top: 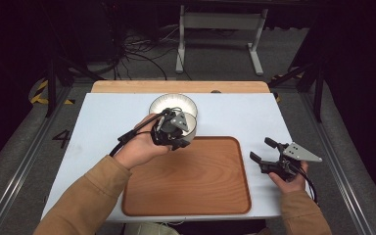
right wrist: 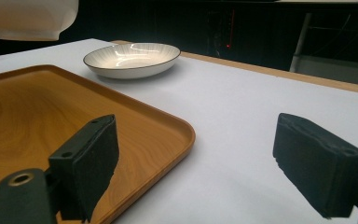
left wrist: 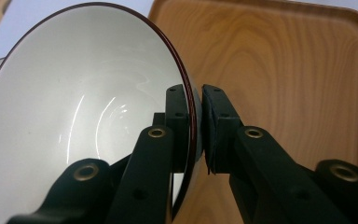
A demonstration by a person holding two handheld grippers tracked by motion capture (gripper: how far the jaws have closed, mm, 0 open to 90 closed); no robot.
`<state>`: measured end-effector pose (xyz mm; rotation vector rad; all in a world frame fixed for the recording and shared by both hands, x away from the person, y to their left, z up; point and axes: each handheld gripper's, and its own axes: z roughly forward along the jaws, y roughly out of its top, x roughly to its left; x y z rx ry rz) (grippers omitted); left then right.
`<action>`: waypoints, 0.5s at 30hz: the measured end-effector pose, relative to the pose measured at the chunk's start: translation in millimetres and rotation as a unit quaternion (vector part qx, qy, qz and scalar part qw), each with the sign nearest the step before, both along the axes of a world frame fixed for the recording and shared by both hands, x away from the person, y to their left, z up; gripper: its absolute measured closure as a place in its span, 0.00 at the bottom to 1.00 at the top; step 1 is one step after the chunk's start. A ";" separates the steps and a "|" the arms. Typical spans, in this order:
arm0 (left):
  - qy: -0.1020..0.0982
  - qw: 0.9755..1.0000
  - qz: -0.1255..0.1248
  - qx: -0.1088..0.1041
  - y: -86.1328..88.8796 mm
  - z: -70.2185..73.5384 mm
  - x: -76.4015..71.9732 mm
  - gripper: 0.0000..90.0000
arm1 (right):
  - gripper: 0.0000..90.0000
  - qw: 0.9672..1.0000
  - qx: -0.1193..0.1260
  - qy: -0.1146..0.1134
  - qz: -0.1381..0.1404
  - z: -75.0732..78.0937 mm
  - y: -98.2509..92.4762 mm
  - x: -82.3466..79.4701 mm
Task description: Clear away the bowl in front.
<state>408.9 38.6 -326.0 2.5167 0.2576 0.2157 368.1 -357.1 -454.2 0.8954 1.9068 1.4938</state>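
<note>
My left gripper point(top: 177, 141) is shut on the rim of a white bowl point(top: 192, 128) and holds it tilted in the air over the far edge of the wooden tray point(top: 215, 196). In the left gripper view the bowl point(left wrist: 84, 107) shows its glossy inside and a dark red rim, with one jaw inside and the other outside, and the tray point(left wrist: 298, 70) lies below. My right gripper point(top: 261, 149) rests open just right of the tray, with nothing between its jaws. The right gripper view shows the bowl's base point(right wrist: 28, 18) hanging at the top left.
A shallow white plate point(top: 173, 104) with a thin dark rim sits on the white table point(top: 107, 117) behind the tray; the right gripper view shows this plate point(right wrist: 131, 58) beyond the tray's corner point(right wrist: 177, 135). A wooden strip point(top: 127, 86) runs along the table's far edge.
</note>
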 end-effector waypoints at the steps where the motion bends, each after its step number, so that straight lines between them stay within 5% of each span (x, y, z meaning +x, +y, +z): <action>1: -0.002 1.000 -0.004 0.002 -0.2 -0.8 -1.3 0.91 | 0.17 1.000 0.000 0.000 0.000 0.0 0.0 0.0; 15: 0.001 0.999 -0.047 0.014 -1.8 -8.8 -14.9 0.91 | 0.17 1.000 0.000 0.000 0.000 0.0 0.1 0.0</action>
